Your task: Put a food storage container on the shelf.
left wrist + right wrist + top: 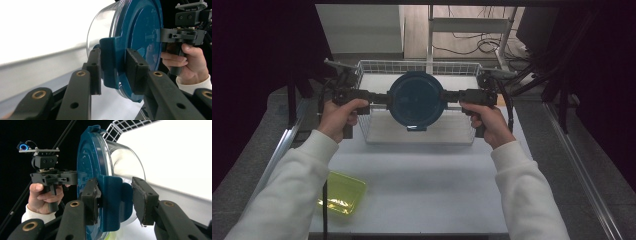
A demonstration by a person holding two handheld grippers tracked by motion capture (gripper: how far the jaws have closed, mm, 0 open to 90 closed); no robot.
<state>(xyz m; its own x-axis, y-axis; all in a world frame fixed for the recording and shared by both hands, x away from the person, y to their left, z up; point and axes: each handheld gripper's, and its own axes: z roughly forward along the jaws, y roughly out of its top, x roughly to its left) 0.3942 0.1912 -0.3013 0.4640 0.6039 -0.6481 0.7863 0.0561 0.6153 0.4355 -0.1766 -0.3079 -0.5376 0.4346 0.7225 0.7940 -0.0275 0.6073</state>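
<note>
A round container with a dark blue lid (pixel 416 100) and a clear glass bowl (pixel 126 157) hangs over the white wire basket (pixel 419 65), held from both sides. My left gripper (pixel 388 99) is shut on the blue side latch (pixel 109 62) at the lid's left edge, one pad on each side of it. My right gripper (pixel 445 97) is shut on the opposite latch (pixel 113 195), its jaws straddling the tab. In the left gripper view the lid (pixel 142 37) stands on edge, with the other hand's gripper (pixel 182 35) beyond it.
The basket sits at the back of the white table (pixel 427 180), its front wall (pixel 412 136) toward the person. A yellow-green tray (pixel 343 192) lies near the front left corner. Dark frame posts and cables stand on both sides and behind.
</note>
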